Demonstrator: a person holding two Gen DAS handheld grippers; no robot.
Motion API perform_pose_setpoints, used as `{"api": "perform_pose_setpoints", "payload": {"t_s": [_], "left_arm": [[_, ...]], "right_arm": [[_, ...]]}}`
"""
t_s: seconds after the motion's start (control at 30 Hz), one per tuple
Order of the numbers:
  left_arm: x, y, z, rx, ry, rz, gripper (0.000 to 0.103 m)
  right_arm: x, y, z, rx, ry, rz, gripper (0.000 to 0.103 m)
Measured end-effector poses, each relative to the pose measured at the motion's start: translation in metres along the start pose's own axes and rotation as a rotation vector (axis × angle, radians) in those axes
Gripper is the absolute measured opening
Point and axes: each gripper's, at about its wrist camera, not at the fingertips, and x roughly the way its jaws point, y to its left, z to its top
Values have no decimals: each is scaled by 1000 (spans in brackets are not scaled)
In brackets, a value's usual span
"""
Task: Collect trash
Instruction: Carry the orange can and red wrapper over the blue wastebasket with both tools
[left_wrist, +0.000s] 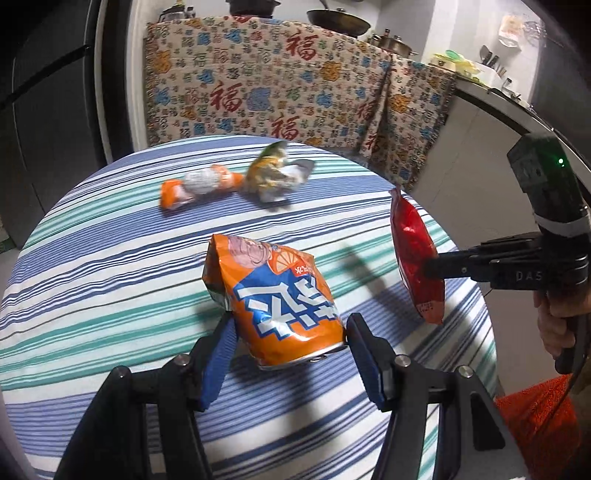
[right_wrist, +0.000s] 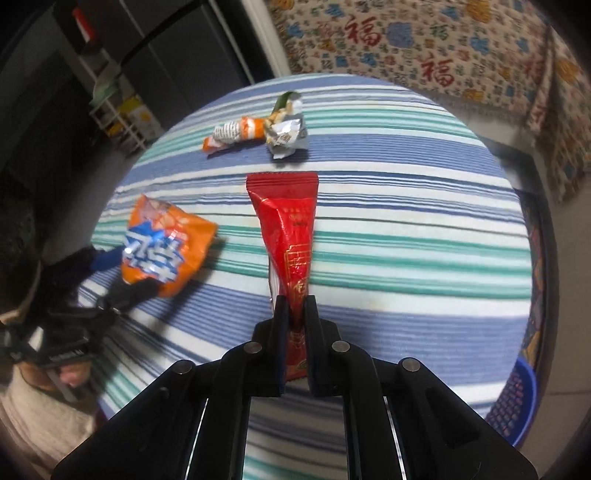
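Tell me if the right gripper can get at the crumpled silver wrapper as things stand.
Probably not: the right gripper is shut on the red packet, so its jaws are taken. The table between it and the silver wrapper looks bare.

Left gripper (left_wrist: 290, 345): angled downward over the tabletop (left_wrist: 92, 258), jaws part-way apart and pressing both sides of an orange snack bag (left_wrist: 273, 295).
Right gripper (right_wrist: 295, 314): angled downward, jaws closed flat on the lower end of a red wrapper (right_wrist: 291, 229), which stands out ahead of them.
Right hand (left_wrist: 557, 325): seen from the left wrist, fingers wrapped around the gripper's handle at the frame's right edge.
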Motion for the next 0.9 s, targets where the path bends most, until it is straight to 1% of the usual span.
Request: {"api": "perform_pose_setpoints", "payload": {"t_s": [0.1,0.27,0.43,0.53,0.67,0.73,0.9], "left_arm": [[-1,-15,1,12,-13,2,61],[-6,-49,3,72,-48,10,61],[-4,-79,3,122,-43,-5,61],[-5,-96,3,126,-44,-20,61],[-7,-131,4,148,-43,-68,61],[-4,-158,3,171,-36,-106,61],[13,-221,1,216,-1,-189,61]], "right_arm": [[-11,-5,-6,27,-24,-4,5],[-27,-15,-20,74,-50,13,5],[-46,-26,-34,107,-80,4,5],[-64,-40,-44,137,-110,-2,5],[-91,-68,-64,186,-139,-41,5],[-107,-87,-79,219,-152,-67,5],[-134,-139,-114,303,-143,-145,5]]}}
